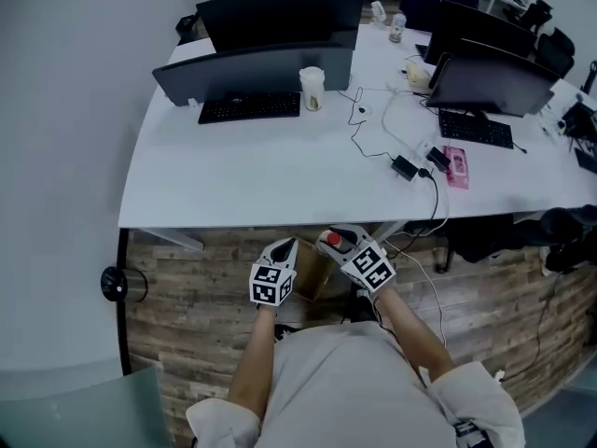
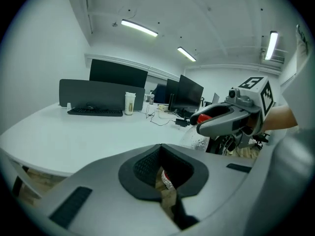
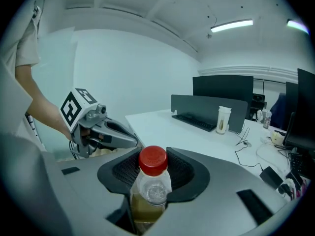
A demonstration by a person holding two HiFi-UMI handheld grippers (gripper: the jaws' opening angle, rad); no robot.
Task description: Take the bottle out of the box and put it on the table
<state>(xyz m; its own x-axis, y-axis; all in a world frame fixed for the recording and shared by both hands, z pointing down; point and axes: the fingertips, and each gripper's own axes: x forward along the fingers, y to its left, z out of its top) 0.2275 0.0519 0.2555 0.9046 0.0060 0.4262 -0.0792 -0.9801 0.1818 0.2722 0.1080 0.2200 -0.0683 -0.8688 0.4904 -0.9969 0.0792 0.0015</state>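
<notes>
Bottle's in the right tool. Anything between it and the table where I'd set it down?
Nothing visible does. The red-capped clear plastic bottle is in the right tool, and the near stretch of the white table ahead is bare. The black adapter with its cables lies farther right.

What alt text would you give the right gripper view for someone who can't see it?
The right gripper grips a clear, red-capped bottle of brownish liquid, close up. To its left is the left gripper, jaws together; behind lies a white table with a keyboard, monitors and a pale cup.
</notes>
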